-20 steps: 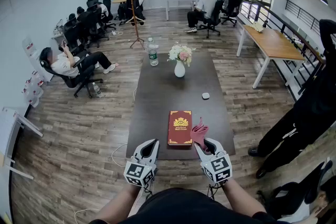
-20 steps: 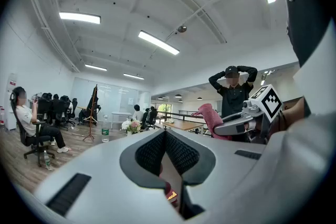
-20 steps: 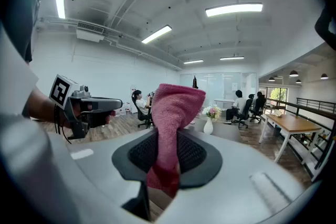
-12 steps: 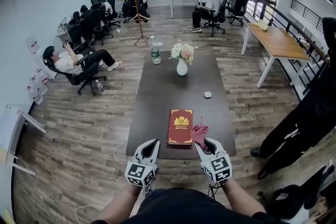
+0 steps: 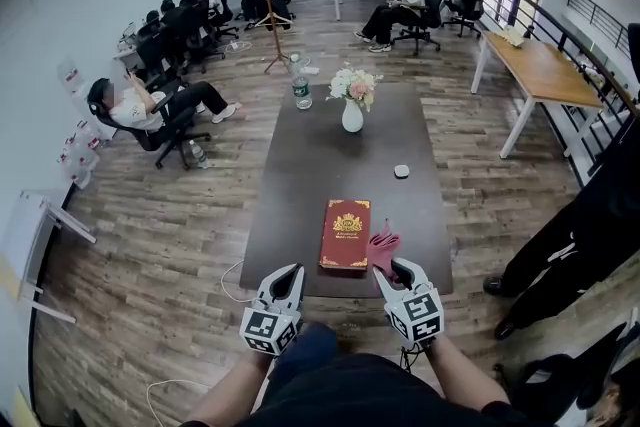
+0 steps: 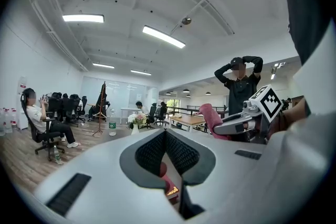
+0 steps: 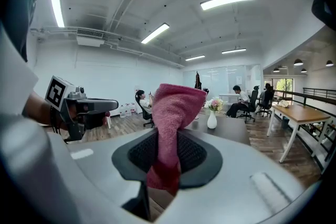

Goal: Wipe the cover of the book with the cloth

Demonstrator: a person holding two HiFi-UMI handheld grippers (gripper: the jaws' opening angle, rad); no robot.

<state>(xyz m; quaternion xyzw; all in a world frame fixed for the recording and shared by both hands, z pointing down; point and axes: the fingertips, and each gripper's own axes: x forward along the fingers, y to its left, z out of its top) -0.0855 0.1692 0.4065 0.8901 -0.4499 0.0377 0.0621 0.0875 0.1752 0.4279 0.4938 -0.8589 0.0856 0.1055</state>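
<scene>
Cloth (image 5: 383, 248) in right gripper (image 5: 391, 268), near book (image 5: 346, 235)

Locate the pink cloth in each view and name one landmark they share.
Head view: cloth in the right claw, just right of the book.
Left gripper view: cloth right of centre, standing out of the right claw.
Right gripper view: cloth dead centre, clamped between the jaws.
Shared landmark: the flower vase.

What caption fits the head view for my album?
Right tongs hold a pink cloth beside the red book on the table; left tongs shut, empty.
</scene>
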